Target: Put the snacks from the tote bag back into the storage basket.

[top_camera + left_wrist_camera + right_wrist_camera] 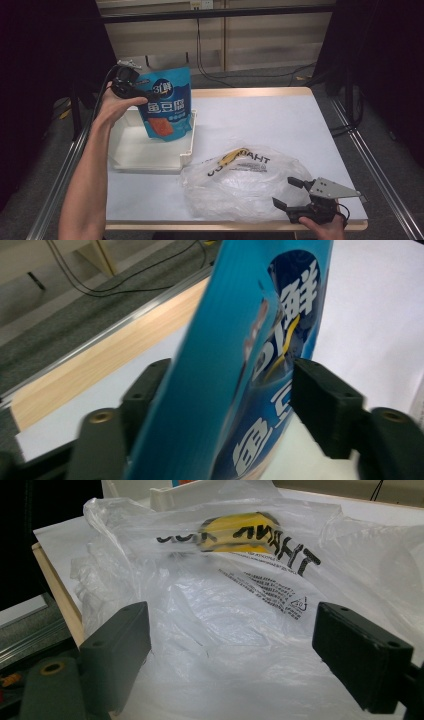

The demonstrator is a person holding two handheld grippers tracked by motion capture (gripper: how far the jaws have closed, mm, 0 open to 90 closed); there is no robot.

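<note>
A blue snack pouch [166,102] with white characters and an orange picture hangs above the white tray [145,150]. My left gripper [142,92] is shut on its upper left corner; in the left gripper view the pouch [240,365] stands edge-on between the two black jaws. A crumpled clear plastic bag [240,185] with black lettering and a yellow mark lies on the table's front middle. My right gripper [287,192] stands open at the bag's front right edge. In the right gripper view the bag [235,610] spreads beyond the wide-apart jaws, nothing between them.
The white table [280,120] has a wooden rim. Its right and far parts are bare. The tray occupies the left side. Cables lie on the grey floor [260,75] behind the table, and metal rails run along both sides.
</note>
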